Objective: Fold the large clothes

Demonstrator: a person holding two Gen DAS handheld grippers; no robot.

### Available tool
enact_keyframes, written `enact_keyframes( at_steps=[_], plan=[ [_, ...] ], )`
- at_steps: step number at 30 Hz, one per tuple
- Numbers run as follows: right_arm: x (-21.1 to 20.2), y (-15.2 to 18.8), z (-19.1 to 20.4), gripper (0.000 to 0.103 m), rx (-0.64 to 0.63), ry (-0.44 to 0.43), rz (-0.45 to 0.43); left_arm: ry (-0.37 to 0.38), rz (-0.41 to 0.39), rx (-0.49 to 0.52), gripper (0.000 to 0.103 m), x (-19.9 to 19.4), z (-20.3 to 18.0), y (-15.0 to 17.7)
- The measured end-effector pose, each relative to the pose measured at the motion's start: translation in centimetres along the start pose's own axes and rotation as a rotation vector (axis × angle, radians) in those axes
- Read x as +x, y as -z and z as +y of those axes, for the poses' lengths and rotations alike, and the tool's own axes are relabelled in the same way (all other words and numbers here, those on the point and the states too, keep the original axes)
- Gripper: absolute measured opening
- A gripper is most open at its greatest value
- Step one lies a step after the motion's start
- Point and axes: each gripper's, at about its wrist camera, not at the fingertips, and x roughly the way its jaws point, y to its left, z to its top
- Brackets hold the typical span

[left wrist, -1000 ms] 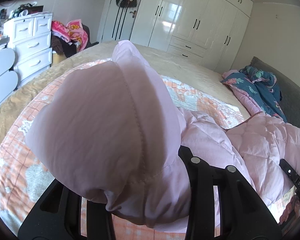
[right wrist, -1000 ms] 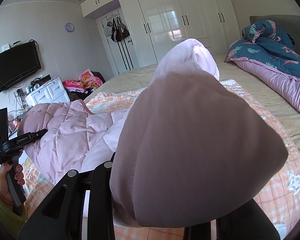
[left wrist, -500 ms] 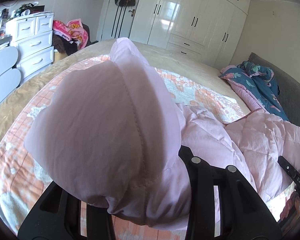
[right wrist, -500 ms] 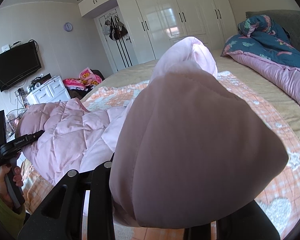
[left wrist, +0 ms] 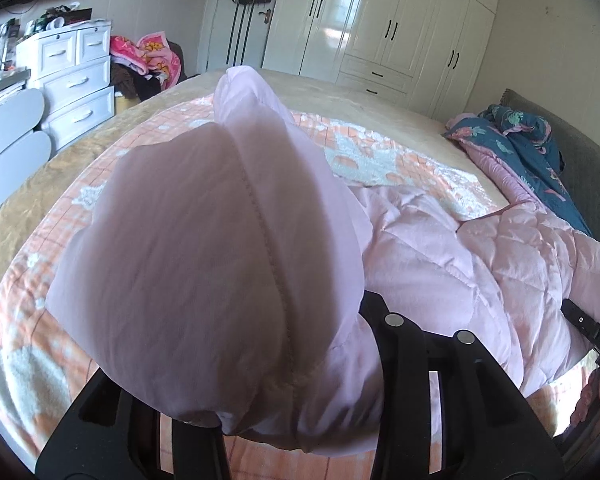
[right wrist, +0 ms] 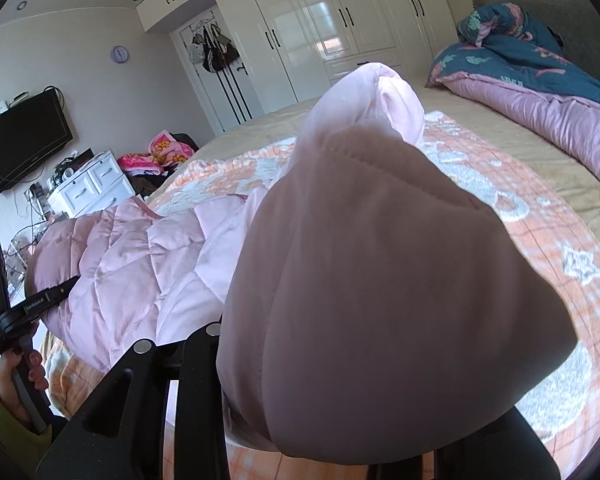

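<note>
Moved since a second ago: both tools have carried the pink padded coat (left wrist: 440, 248) further out over the bed (left wrist: 80, 152), so more of the orange checked blanket (left wrist: 380, 152) now shows beyond the bunched fabric in each view.
Left tool (left wrist: 260, 432): clenched on a thick puff of the coat, which bulges up over its black fingers (left wrist: 400, 380) and hides the tips.
Right tool (right wrist: 300, 440): likewise gripping a bundle of the same coat; the shaded fabric fills most of its view and covers the fingers (right wrist: 196, 380) from the middle on.
Coat: held up at two corners, its quilted middle sagging between the tools and hanging over the blanket near the bed's edge.
Person's left hand (right wrist: 20, 372): seen from the right wrist view, wrapped round the handle of the left tool, green sleeve at the wrist.
Far side of bed: a rumpled blue and pink duvet (right wrist: 540, 80) against the grey headboard (left wrist: 588, 160).
Room: white wardrobe (left wrist: 400, 28) behind the bed, white drawers (left wrist: 72, 76) to the left, a dark screen (right wrist: 24, 140) on the wall.
</note>
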Motion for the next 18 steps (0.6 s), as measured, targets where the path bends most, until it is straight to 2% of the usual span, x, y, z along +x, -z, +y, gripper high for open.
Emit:
enact_keyframes(
  at_steps=[9, 13, 18],
  plan=[
    [1.6, 1.0, -0.7, 0.037, 0.079, 0.047, 0.061, -0.024, 0.048, -0.034, 0.034, 1.4, 1.2, 0.7],
    [2.8, 1.3, -1.8, 0.045, 0.144, 0.055, 0.113, -0.028, 0.064, -0.053, 0.036, 1.9, 1.5, 0.9],
    [4.0, 1.6, -1.8, 0.052, 0.148, 0.099, 0.157, -0.042, 0.074, -0.048, 0.037, 2.2, 1.4, 1.0]
  ],
)
